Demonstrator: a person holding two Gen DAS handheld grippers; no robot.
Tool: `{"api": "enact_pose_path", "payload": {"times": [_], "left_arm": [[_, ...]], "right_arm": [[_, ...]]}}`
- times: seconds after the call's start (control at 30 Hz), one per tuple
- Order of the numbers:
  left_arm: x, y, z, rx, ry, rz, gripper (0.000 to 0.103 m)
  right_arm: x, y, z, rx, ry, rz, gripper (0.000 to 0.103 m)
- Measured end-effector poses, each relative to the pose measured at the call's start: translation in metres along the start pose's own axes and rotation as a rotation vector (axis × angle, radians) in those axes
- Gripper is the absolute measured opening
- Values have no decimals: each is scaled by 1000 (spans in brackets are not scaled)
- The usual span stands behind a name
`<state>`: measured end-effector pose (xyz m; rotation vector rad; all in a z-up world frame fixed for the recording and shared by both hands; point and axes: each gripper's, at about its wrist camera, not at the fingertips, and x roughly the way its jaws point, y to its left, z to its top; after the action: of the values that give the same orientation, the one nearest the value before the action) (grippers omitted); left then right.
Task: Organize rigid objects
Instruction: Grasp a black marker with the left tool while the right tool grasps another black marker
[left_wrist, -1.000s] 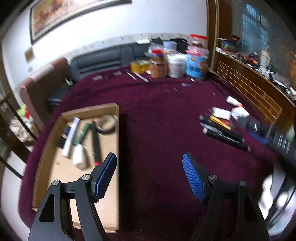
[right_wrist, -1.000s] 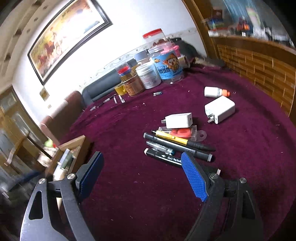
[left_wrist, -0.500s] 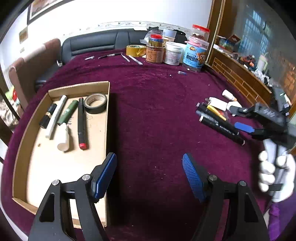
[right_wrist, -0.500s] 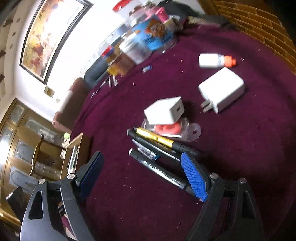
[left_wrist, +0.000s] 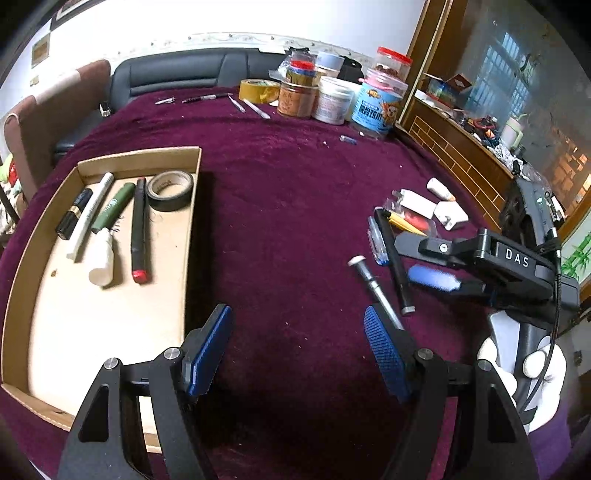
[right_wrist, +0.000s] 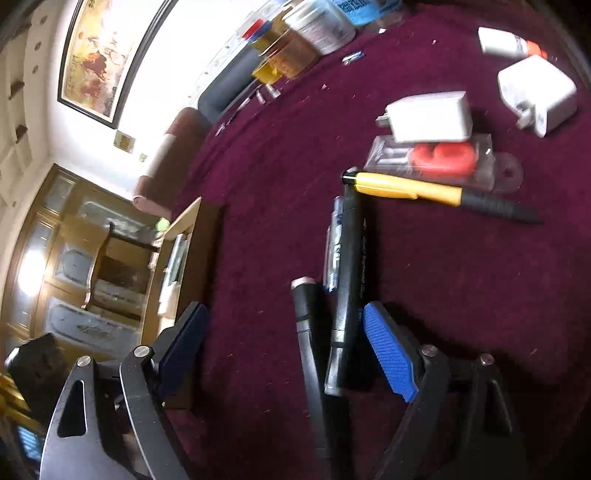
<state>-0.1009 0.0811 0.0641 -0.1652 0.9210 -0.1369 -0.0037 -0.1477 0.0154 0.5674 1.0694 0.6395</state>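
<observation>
A cardboard tray (left_wrist: 190, 229) at the left holds several pens, a white tube and a roll of black tape (left_wrist: 169, 190). My left gripper (left_wrist: 297, 352) is open and empty above the maroon cloth, just right of the tray. My right gripper (right_wrist: 284, 350) is open, low over a pile of pens. A black marker (right_wrist: 345, 273) and a silver-tipped tool (right_wrist: 308, 332) lie between its fingers; the same tool shows in the left wrist view (left_wrist: 375, 286). A yellow pen (right_wrist: 413, 188), white chargers (right_wrist: 428, 116) and a red-item packet (right_wrist: 443, 155) lie beyond.
Jars and tubs (left_wrist: 332, 99) and a yellow tape roll (left_wrist: 258, 90) stand at the table's far edge. A white tube (right_wrist: 506, 42) lies far right. A dark sofa (left_wrist: 184, 77) and a wooden ledge (left_wrist: 461, 155) border the table.
My right gripper has dropped down and forward onto the pen pile, which now lies between its fingers. The left gripper has tilted down over the cloth beside the tray.
</observation>
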Motion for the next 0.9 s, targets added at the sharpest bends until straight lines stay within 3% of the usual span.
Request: {"api": "enact_pose_path", "payload": {"times": [0.13, 0.2, 0.3, 0.37, 0.43, 0.47, 0.6, 0.63, 0.67, 0.73, 0.77, 0.9], "left_arm": [[9, -10, -4, 13, 36, -22, 68], [15, -15, -8, 11, 63, -49, 68], [23, -22, -13, 14, 87, -59, 68], [25, -23, -15, 17, 94, -55, 68], [27, -22, -18, 20, 98, -38, 68], [30, -21, -18, 20, 103, -35, 68], [47, -31, -21, 41, 151, -68, 66], [48, -37, -19, 64, 134, -62, 61], [50, -42, -18, 86, 128, -68, 41], [60, -51, -12, 141, 133, -72, 18], [61, -52, -10, 156, 128, -63, 14], [59, -38, -9, 120, 141, -106, 14]], "right_arm": [[-11, 11, 0, -99, -67, -186, 85], [-11, 14, 0, -135, -73, -251, 78], [5, 20, 1, -185, -41, -317, 57], [17, 20, 4, -213, -30, -342, 50], [21, 24, 2, -266, -50, -404, 33], [21, 24, 2, -272, -50, -421, 20], [3, 15, -1, -231, -70, -463, 12], [-4, 12, -3, -226, -75, -480, 12], [-9, 8, -6, -217, -73, -483, 13], [-22, -2, -14, -175, -65, -462, 13], [-26, -5, -17, -162, -59, -454, 13], [-33, -8, -28, -177, -40, -434, 13]]}}
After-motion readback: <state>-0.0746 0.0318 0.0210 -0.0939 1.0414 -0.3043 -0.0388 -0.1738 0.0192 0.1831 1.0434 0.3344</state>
